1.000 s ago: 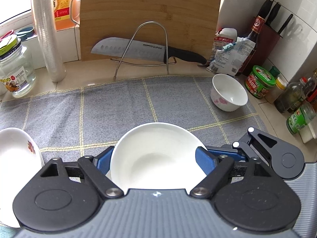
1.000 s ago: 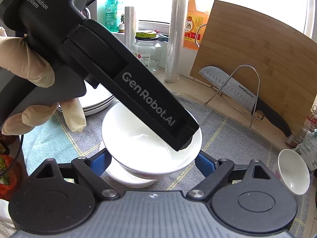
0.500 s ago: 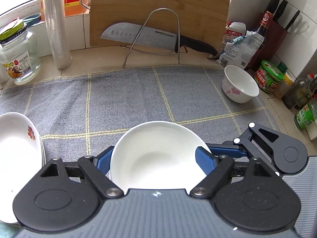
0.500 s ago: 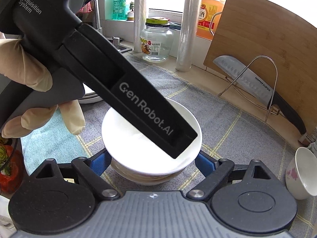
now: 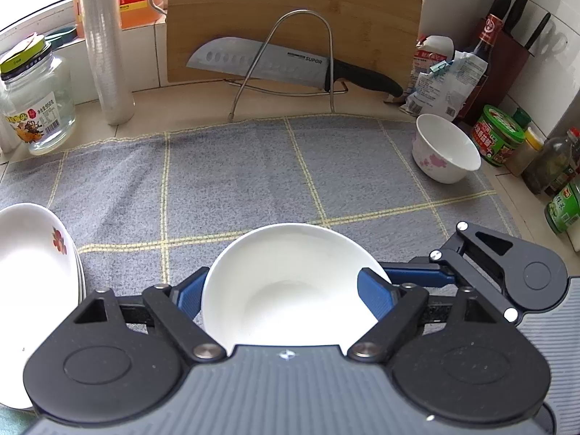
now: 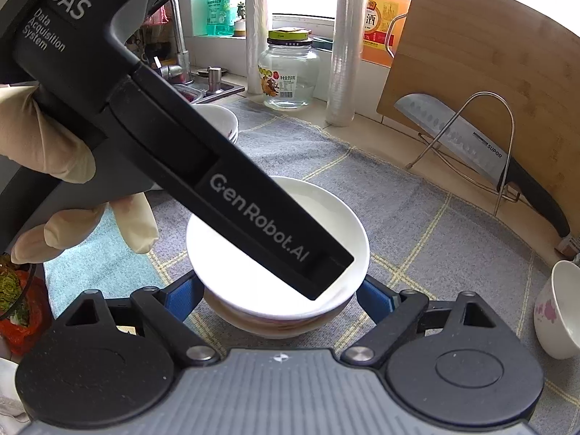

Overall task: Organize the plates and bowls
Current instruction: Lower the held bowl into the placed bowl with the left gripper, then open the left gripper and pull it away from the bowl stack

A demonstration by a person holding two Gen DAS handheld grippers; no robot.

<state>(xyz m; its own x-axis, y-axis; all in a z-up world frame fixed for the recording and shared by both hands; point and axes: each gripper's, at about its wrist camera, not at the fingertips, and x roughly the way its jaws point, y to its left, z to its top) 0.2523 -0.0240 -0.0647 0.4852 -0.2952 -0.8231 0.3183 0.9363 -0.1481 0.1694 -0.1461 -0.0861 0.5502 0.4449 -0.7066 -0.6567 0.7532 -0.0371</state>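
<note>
Left wrist view: the left hand-held gripper point(image 5: 282, 290) is clamped on a plain white bowl point(image 5: 290, 275). The bowl is glossy and unpatterned, with a shallow round well and a thin flared rim. One blue pad point(image 5: 375, 295) lies over the rim on the right, while the other is half hidden behind the rim on the left. The bowl sits low over a grey cloth point(image 5: 224, 181) with thin yellow checks, spread on the desk point(image 5: 181, 105).

From the right wrist view, the white bowl is nested inside a lower bowl point(image 6: 275, 322), whose cream wall with a brownish band shows just under its rim. The left tool's long black finger slants across the white bowl's inside, its tip near the rim. A gloved hand point(image 6: 47, 152) grips that tool's handle.

The right hand-held gripper point(image 6: 279, 293) has its jaws spread, with the blue pads standing close on either side of the nested pair at the level of the lower bowl. I cannot tell whether they press on it.

At the cloth's left edge is a stack of white plates point(image 5: 32, 290) with a small red flower print. Far right on the cloth stands a small white bowl point(image 5: 447, 152) with pink blossoms, well apart from the nested bowls.
</note>
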